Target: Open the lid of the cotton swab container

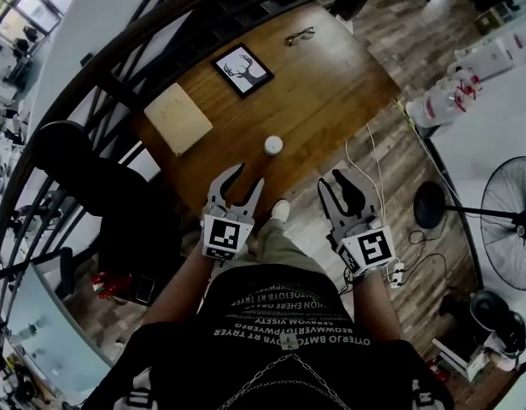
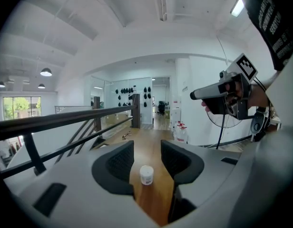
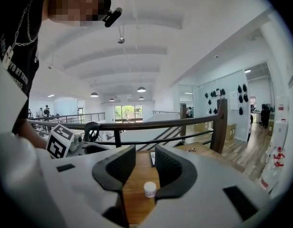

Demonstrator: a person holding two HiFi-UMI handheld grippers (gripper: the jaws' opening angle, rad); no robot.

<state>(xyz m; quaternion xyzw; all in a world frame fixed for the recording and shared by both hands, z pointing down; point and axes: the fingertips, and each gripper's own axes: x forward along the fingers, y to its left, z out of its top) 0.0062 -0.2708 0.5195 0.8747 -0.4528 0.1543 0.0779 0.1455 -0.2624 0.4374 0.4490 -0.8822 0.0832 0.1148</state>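
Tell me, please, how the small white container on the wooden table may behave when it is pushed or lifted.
The white container looks small and plastic, so it is probably light and may slide on the smooth wooden table. It stands upright and looks squat, so a low push probably will not tip it. Laid on its side, its round shape would likely roll.

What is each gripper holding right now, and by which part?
Nothing: left gripper and right gripper are open, short of the cotton swab container on the table.
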